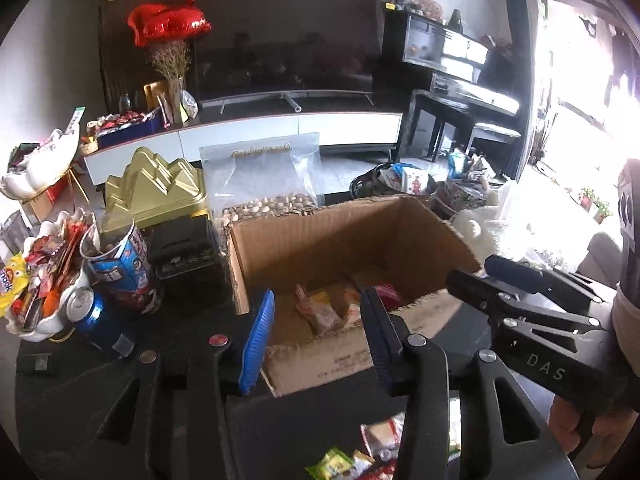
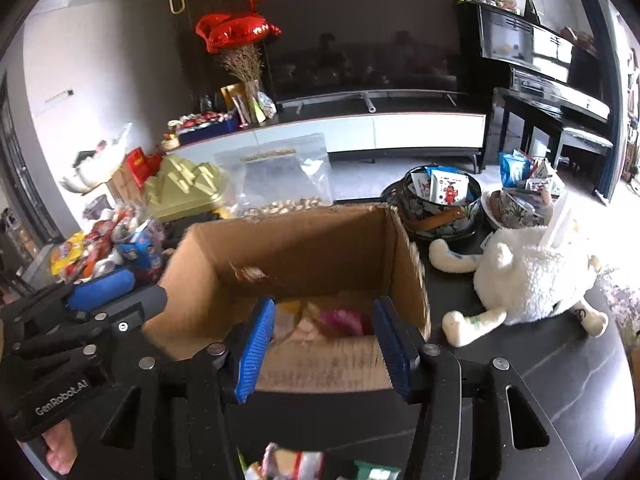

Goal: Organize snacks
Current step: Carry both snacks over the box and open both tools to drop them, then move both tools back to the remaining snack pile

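Note:
An open cardboard box [image 1: 352, 236] stands on the dark table and also shows in the right wrist view [image 2: 296, 248]. Several small snack packets [image 1: 320, 312] lie on its floor, including a pink one [image 2: 344, 318]. My left gripper [image 1: 318, 330] is open and empty, just in front of the box's near wall. My right gripper [image 2: 326, 344] is open and empty, over the box's near edge; it also shows in the left wrist view [image 1: 520, 280] at the box's right corner. More loose snack packets [image 1: 360, 456] lie on the table below both grippers [image 2: 296, 464].
Left of the box stand a snack-filled white bowl [image 1: 44, 280], a blue can [image 1: 100, 320], a printed cup [image 1: 120, 264], a black tin [image 1: 184, 248], a gold box [image 1: 156, 188] and a bag of nuts [image 1: 264, 176]. On the right lie a white plush toy [image 2: 532, 272] and patterned bowls [image 2: 444, 204].

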